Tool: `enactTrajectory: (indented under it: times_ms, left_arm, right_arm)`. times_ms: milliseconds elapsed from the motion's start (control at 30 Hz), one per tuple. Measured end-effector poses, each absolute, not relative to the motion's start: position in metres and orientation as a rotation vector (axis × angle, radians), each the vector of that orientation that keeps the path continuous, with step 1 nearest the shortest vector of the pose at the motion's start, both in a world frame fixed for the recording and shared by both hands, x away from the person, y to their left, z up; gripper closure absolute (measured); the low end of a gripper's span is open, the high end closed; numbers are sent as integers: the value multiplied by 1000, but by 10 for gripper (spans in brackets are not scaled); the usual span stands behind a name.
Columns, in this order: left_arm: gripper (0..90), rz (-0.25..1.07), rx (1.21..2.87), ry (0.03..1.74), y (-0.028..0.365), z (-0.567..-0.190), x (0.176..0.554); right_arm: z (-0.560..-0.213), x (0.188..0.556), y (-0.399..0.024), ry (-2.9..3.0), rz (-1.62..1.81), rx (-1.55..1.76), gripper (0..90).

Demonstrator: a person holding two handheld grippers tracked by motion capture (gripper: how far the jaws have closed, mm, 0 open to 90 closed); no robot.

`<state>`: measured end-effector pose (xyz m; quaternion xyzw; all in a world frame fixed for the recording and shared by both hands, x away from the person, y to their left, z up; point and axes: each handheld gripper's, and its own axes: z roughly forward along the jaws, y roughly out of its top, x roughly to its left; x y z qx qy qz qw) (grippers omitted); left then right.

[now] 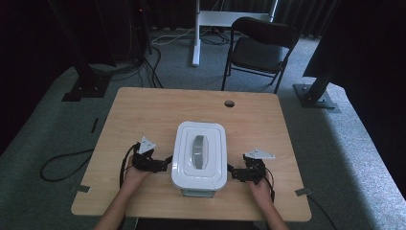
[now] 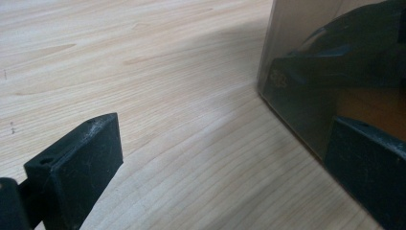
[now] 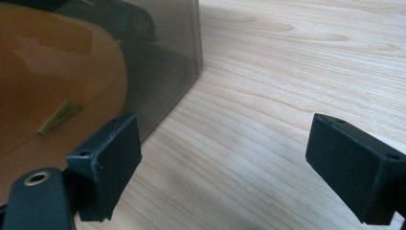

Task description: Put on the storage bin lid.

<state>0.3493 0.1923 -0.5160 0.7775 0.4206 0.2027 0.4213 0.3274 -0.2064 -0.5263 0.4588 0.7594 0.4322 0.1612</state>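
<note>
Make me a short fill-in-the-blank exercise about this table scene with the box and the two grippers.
1. The box on the wooden table has a white lid with a ____ handle on top.
2. The left gripper and the right gripper sit on opposite ____ of the box.
3. The jaws of both grippers are ____.
4. Behind the table stands a black ____.

Missing words: grey; sides; open; chair

white-lidded smoky plastic storage box (image 1: 199, 155) sits on the light wooden table (image 1: 143, 115), between the left gripper (image 1: 166, 162) fingertips and the right gripper (image 1: 231, 171) fingertips, near the table's front edge.
</note>
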Motion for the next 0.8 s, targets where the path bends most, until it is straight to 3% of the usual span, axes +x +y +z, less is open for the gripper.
enactTrajectory:
  times_ms: [800]
  left_arm:
    - [6, 539, 1909, 1169, 229, -523, 341]
  right_arm:
    - [-525, 318, -237, 2063, 1170, 1355, 114]
